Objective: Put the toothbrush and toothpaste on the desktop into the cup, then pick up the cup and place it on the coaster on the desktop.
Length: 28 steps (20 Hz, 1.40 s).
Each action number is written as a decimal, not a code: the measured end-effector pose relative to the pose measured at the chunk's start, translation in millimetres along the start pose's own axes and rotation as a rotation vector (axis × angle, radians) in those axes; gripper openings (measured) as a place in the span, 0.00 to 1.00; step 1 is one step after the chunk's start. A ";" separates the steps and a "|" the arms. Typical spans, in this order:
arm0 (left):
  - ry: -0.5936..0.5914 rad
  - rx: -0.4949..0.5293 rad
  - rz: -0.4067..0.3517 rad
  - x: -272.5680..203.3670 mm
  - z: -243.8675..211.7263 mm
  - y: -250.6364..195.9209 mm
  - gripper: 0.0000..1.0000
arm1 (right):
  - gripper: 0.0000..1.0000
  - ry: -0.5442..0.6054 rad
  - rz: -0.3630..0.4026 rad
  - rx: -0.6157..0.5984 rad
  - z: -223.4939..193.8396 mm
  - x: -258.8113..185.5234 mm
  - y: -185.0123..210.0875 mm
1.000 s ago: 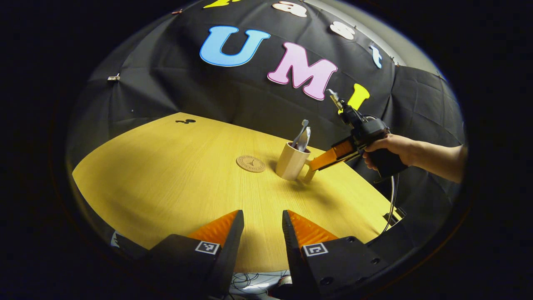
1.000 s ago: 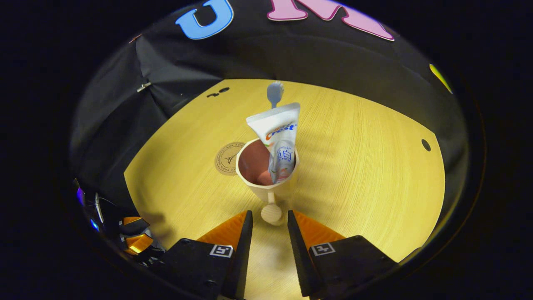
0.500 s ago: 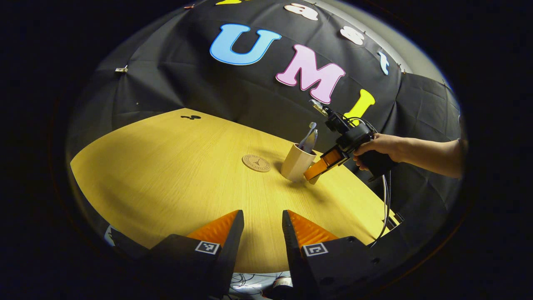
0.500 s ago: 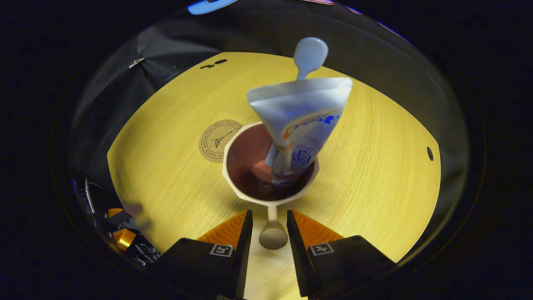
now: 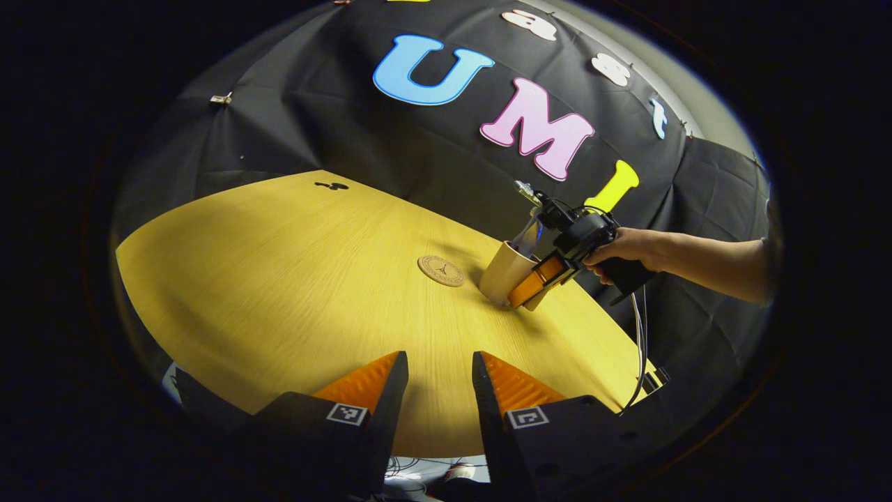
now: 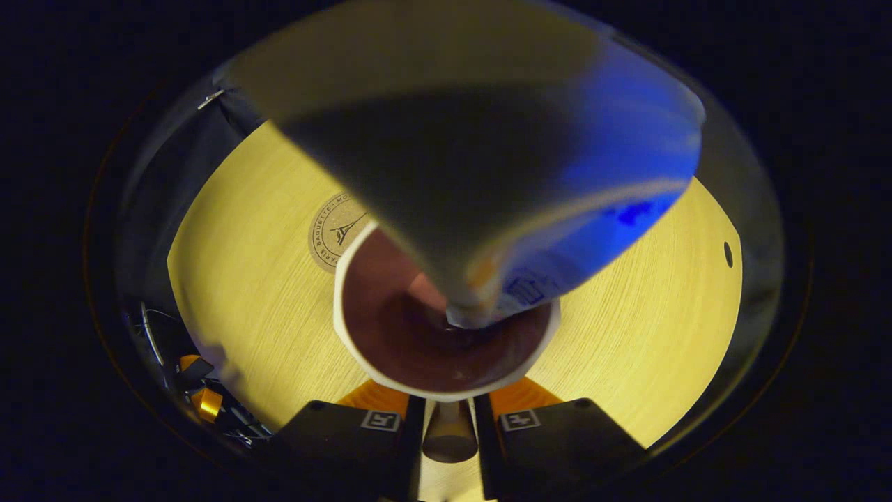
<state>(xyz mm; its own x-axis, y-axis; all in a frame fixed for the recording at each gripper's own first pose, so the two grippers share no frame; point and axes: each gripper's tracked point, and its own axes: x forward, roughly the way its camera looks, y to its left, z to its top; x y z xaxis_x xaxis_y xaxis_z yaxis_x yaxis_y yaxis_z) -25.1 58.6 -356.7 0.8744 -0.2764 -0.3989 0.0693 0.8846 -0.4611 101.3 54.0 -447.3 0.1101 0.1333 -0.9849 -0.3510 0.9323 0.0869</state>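
The beige cup (image 5: 503,273) stands on the yellow table (image 5: 279,293), just right of the round cork coaster (image 5: 441,270). The toothpaste tube (image 5: 528,237) sticks up out of it. In the right gripper view the tube (image 6: 488,160) looms close and blurred over the cup (image 6: 348,335), hiding the toothbrush. The coaster (image 6: 334,226) lies just behind the rim. My right gripper (image 6: 448,418) is open, and the cup's handle (image 6: 449,436) sits snugly between its fingers. From afar that gripper (image 5: 531,293) meets the cup's side. My left gripper (image 5: 439,376) hovers open and holds nothing, near the table's front edge.
A hand and forearm (image 5: 690,254) reach in from the right, holding the right gripper, with a cable (image 5: 637,348) hanging below. The table has small dark holes at the far left (image 5: 331,185) and on the right (image 6: 727,254). Black cloth walls stand behind.
The right gripper has pushed forward and down, so the cup's handle now lies deep between its fingers and the tube looms larger. The finger gap looks unchanged. The left gripper has barely shifted.
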 end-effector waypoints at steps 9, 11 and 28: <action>-0.002 0.001 0.008 -1.2 3.9 4.2 0.58 | 0.27 -0.047 0.027 -0.097 3.3 -2.4 12.4; -0.003 0.006 0.009 -3.9 4.8 3.7 0.58 | 0.27 -0.063 0.051 -0.091 10.5 -3.3 23.5; -0.024 -0.020 0.053 -17.4 8.0 21.6 0.58 | 0.31 -0.063 0.076 -0.226 66.6 4.1 80.6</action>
<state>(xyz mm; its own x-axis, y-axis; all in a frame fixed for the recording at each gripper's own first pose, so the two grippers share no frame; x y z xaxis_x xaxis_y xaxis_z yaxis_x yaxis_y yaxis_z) -34.9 85.6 -353.4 0.8876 -0.2205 -0.4044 0.0136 0.8902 -0.4554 135.4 152.1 -434.4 0.1305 0.2276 -0.9650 -0.5587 0.8209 0.1181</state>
